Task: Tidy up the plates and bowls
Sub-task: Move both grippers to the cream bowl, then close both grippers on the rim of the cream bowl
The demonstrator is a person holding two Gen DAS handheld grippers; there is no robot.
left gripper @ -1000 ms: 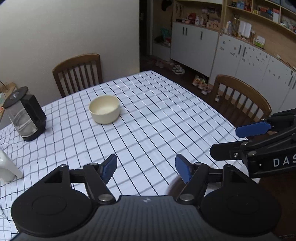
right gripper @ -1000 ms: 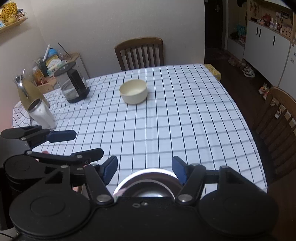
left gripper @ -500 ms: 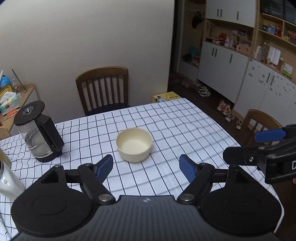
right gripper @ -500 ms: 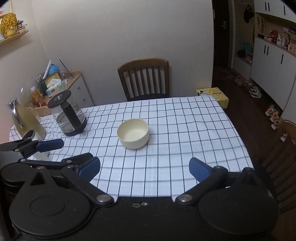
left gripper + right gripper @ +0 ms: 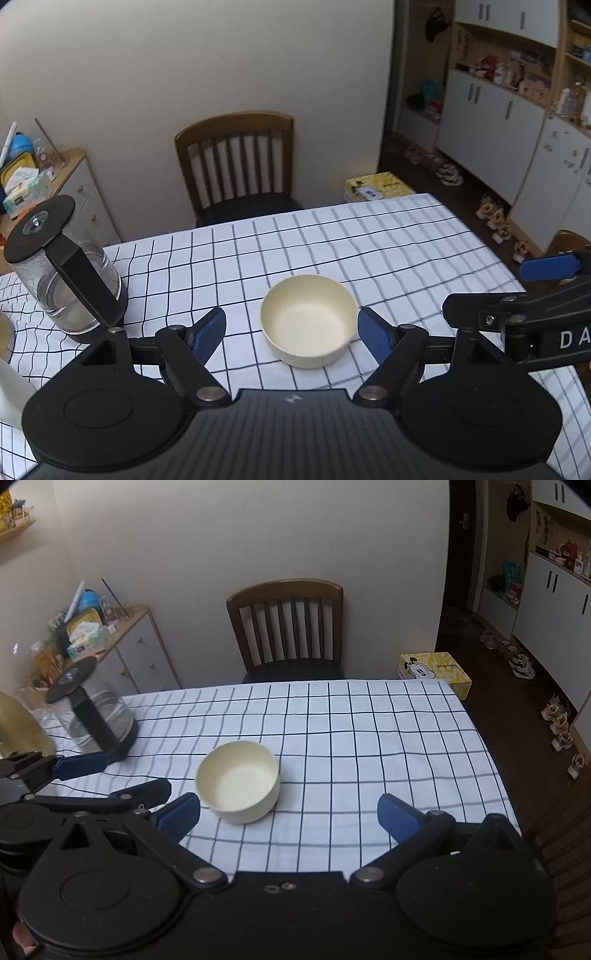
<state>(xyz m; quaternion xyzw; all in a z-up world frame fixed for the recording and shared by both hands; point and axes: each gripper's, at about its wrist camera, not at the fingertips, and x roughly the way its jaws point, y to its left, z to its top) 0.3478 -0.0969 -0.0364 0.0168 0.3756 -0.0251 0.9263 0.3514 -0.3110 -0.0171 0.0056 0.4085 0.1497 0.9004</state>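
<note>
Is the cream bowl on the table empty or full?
Empty: the bowl stands upright, and its bare cream bottom shows in both views.

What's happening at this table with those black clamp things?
A person is holding a two-finger gripper in each hand and tidying dishes. Right now the left gripper is open, with a cream bowl on the checked tablecloth sitting between its fingers but not gripped. The right gripper is open too and holds nothing; the bowl lies toward its left finger. A glass kettle stands off to the left, untouched.
</note>
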